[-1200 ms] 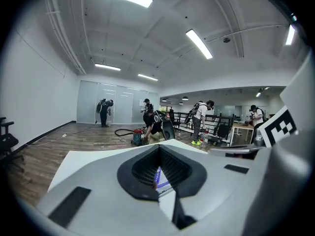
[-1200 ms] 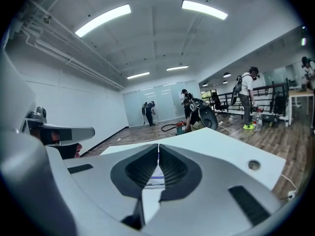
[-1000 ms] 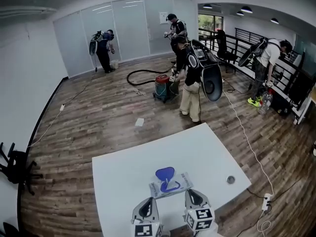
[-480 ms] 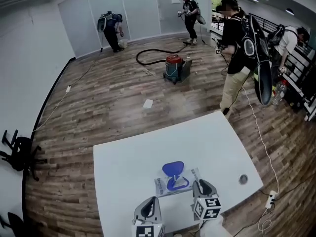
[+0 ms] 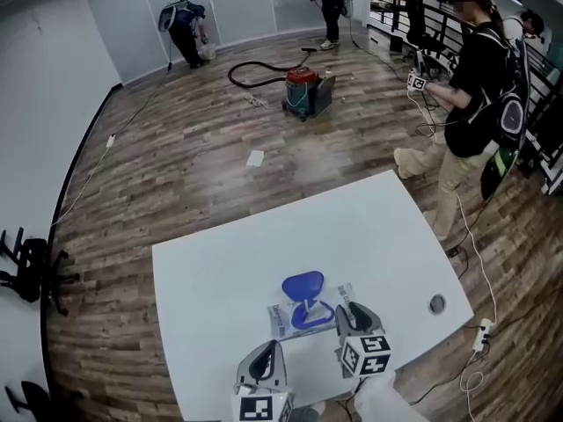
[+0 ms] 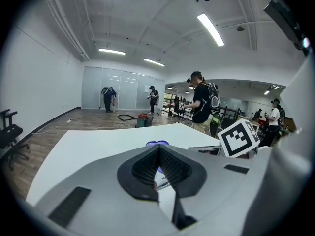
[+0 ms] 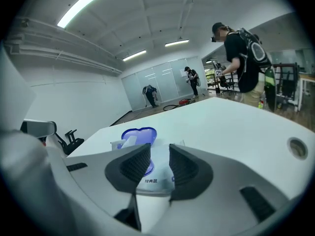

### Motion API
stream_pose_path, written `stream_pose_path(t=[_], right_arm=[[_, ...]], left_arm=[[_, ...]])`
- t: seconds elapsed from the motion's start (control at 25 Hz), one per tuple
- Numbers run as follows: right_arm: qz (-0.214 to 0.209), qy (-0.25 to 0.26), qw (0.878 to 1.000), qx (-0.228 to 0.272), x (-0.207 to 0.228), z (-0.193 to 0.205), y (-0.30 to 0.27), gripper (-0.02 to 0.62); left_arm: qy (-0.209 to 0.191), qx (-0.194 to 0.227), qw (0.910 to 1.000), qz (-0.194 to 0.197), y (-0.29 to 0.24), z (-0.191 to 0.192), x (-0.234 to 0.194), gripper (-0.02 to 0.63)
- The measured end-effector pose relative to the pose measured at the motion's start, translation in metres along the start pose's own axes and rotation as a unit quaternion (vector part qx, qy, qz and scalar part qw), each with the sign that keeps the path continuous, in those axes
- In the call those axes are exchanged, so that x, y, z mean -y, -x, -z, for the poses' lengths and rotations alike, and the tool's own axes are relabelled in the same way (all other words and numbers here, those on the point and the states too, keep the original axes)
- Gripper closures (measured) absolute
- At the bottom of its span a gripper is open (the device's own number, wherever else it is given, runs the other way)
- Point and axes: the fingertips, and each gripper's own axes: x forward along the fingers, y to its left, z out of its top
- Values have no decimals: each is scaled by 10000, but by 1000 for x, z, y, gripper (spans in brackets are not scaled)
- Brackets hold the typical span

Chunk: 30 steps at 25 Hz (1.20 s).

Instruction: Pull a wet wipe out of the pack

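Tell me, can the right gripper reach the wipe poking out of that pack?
Probably yes: the right gripper, jaws opening and empty, is just short of the pack; its blue lid is up and nothing blocks the wipe.

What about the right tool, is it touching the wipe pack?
Cannot tell. The right gripper view shows the wipe pack between the opening jaws of the right tool, unpinched; neither it nor the head view shows contact or a gap.

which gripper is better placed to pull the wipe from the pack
Right, probably: the right gripper is beside the pack, jaws opening toward the wipe; the left gripper sits back, jaws together.
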Motion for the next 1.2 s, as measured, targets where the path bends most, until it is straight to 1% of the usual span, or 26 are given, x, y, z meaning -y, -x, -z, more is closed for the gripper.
stream_pose_path(t=[0.16, 0.32, 0.48, 0.72, 0.92, 1.08, 1.2], right_arm=[[-195, 55, 9997, -170, -9, 11, -7, 479], [-494, 40, 9986, -160, -30, 6, -12, 477], [-669, 68, 9976, -174, -40, 1, -19, 477], [-756, 8, 9964, -370, -48, 6, -26, 477], [-977, 90, 9935, -583, -58, 11, -25, 479], [-968, 105, 9932, -632, -66, 16, -28, 479], [-872, 146, 9938, -677, -67, 17, -30, 480]], left_arm=[[-29, -66, 10000, 39, -1, 5, 4, 606], [-29, 205, 9997, 147, -5, -1, 9, 606], [-38, 239, 9996, 173, -13, -4, 10, 606], [21, 195, 9997, 165, -18, -4, 3, 606], [71, 181, 9997, 167, -23, -4, 3, 606], [85, 177, 9997, 175, -25, -6, 0, 606], [81, 181, 9996, 183, -24, -8, -2, 606]])
